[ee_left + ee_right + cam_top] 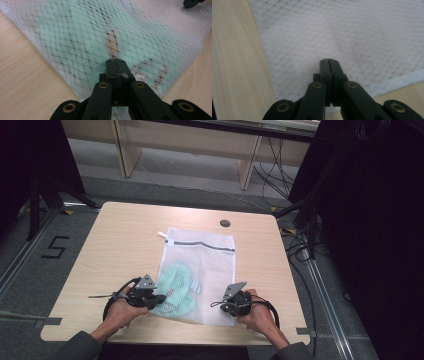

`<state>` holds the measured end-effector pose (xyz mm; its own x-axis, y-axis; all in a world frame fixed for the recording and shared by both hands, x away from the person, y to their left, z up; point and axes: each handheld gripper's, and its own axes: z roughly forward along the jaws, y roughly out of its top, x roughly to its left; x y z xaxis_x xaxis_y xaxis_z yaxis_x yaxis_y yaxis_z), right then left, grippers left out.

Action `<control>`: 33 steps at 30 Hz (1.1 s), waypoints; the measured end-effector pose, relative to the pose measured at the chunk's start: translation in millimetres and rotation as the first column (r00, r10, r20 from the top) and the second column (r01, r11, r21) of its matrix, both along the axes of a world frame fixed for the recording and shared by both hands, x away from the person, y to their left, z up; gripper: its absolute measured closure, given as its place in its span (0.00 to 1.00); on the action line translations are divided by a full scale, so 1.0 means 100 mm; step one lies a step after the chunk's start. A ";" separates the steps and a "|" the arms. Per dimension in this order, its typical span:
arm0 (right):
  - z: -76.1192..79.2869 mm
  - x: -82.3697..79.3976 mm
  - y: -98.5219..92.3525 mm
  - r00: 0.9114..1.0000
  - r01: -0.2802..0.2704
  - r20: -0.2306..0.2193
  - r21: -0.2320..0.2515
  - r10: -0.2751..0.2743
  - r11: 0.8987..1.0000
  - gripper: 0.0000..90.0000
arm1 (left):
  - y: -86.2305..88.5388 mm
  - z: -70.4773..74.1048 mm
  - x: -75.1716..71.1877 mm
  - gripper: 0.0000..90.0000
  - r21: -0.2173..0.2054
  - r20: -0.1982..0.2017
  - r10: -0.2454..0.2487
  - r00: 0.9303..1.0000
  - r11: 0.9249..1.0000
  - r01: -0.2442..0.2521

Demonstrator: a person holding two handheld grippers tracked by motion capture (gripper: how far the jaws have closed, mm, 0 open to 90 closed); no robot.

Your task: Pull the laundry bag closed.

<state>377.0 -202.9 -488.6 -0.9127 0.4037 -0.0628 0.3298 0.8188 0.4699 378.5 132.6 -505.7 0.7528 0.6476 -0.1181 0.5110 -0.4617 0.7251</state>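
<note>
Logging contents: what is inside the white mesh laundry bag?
Inside the white mesh laundry bag lies a mint-green garment with reddish markings; the mesh blurs its type.

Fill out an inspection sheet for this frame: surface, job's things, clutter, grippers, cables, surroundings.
Surface: light wooden table with a round grommet near its far edge.
Job's things: white mesh laundry bag lying flat, zipper at the far end; mint-green patterned garment inside, toward the near left.
Clutter: nothing seen.
Grippers: left gripper shut, at the bag's near-left corner over the garment; right gripper shut, at the near-right corner.
Cables: one trails from each gripper; loose black cables on the floor to the right.
Surroundings: grey floor, a marked 5, tripod legs.
</note>
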 end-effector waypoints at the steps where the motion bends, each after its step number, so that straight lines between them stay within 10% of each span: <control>1: 0.00 0.00 0.01 1.000 -0.014 0.007 0.001 0.014 1.000 1.00 | 0.02 0.00 0.02 1.00 0.006 0.002 -0.005 1.000 1.000 0.005; 33: -0.02 -0.15 0.72 0.980 -0.197 -0.026 0.025 0.197 0.980 1.00 | 0.26 0.00 0.59 0.99 0.115 0.081 0.065 0.995 0.991 -0.074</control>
